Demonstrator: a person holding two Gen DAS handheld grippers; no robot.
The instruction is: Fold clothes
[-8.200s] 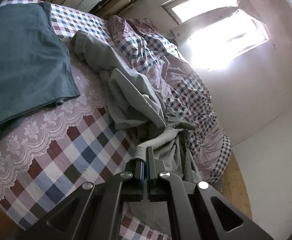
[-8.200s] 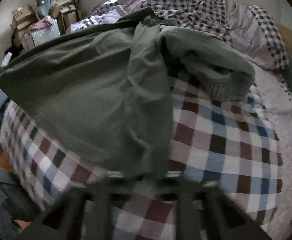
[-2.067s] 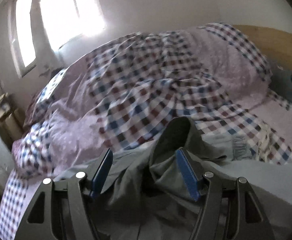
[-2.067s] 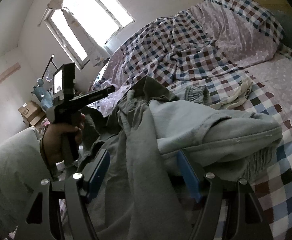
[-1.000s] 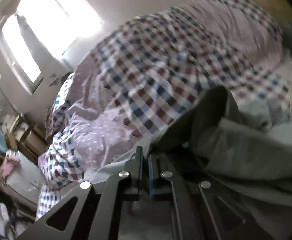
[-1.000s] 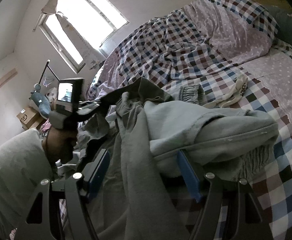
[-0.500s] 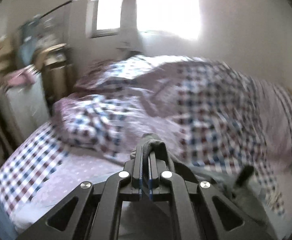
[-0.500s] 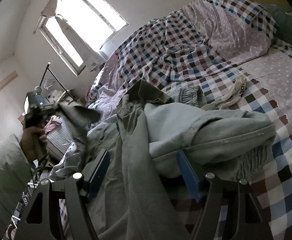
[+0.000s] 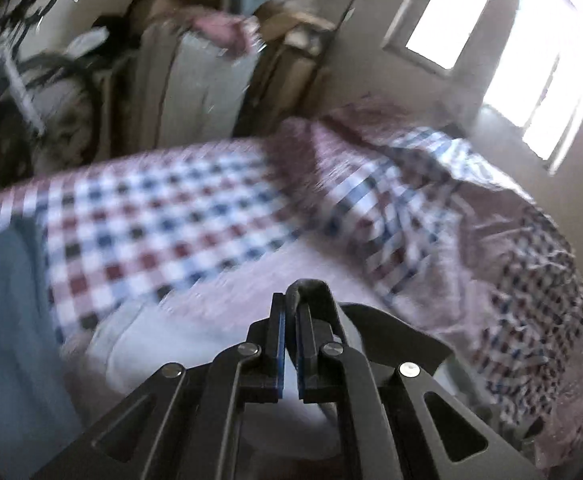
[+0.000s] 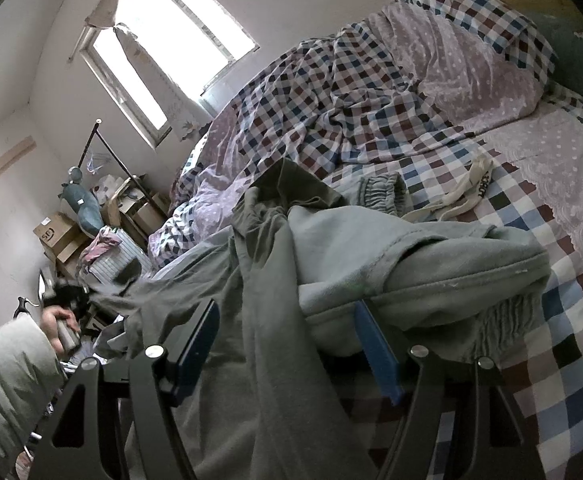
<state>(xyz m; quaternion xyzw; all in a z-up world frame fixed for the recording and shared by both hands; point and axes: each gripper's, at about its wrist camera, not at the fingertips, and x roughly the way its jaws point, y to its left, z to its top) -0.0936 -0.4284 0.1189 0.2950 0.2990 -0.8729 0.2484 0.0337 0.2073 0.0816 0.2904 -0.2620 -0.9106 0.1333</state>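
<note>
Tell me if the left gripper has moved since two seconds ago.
Yes. In the right wrist view the left gripper has swung left and down, away from the window, dragging the grey garment with it.

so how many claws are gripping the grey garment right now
1. The left claw is shut on a fold of the grey garment, pulling it off to the left. The right claw sits open, with the garment draped between its fingers.

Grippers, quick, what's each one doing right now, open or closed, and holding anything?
Left gripper: shut on a fold of the grey garment.
Right gripper: open, garment draped between its fingers, not clamped.
</note>
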